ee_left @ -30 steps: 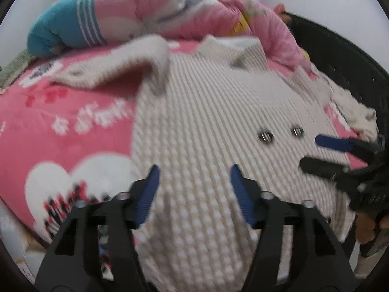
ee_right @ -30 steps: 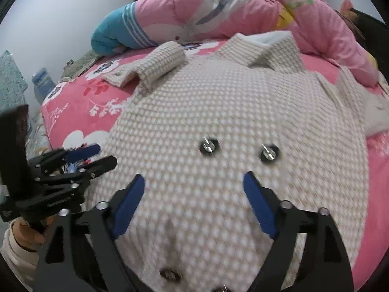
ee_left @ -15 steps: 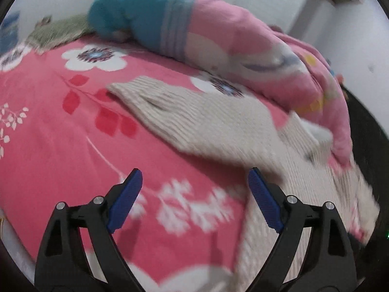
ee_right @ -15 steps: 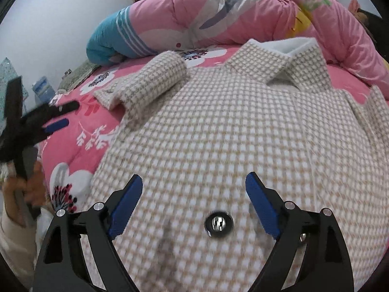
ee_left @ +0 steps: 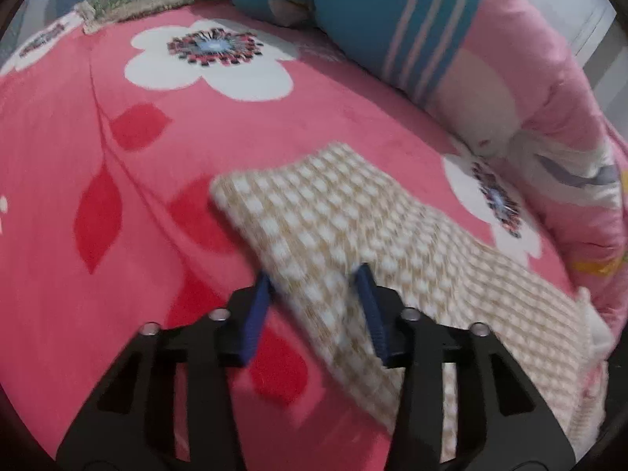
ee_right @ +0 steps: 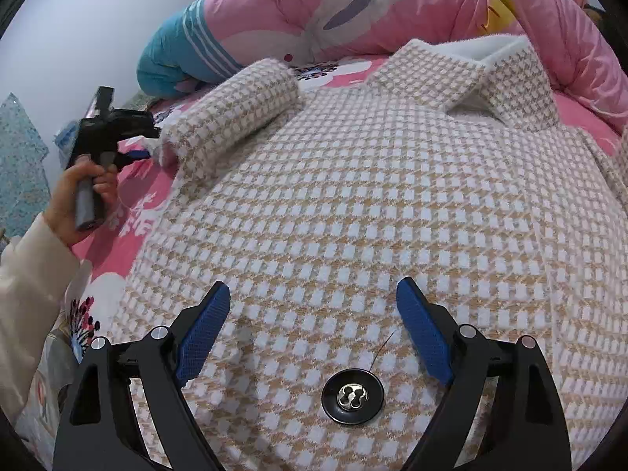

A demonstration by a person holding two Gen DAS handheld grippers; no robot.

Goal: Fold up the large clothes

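Sleeve [ee_left: 345,231] of the checked coat lies across the pink bedspread [ee_left: 98,149] in the left wrist view, its cuff end reaching between the blue pads of the left gripper [ee_left: 314,278]; the jaws stand partly apart around the cloth, touching its edges, though blur hides whether they pinch; a rolled quilt [ee_left: 451,59] lies behind. Coat [ee_right: 373,196] fills the right wrist view, spread flat under the right gripper [ee_right: 314,306]; its jaws are spread wide above the fabric, a dark button [ee_right: 352,397] just below them; the left hand [ee_right: 84,192] holds its gripper at the cuff.
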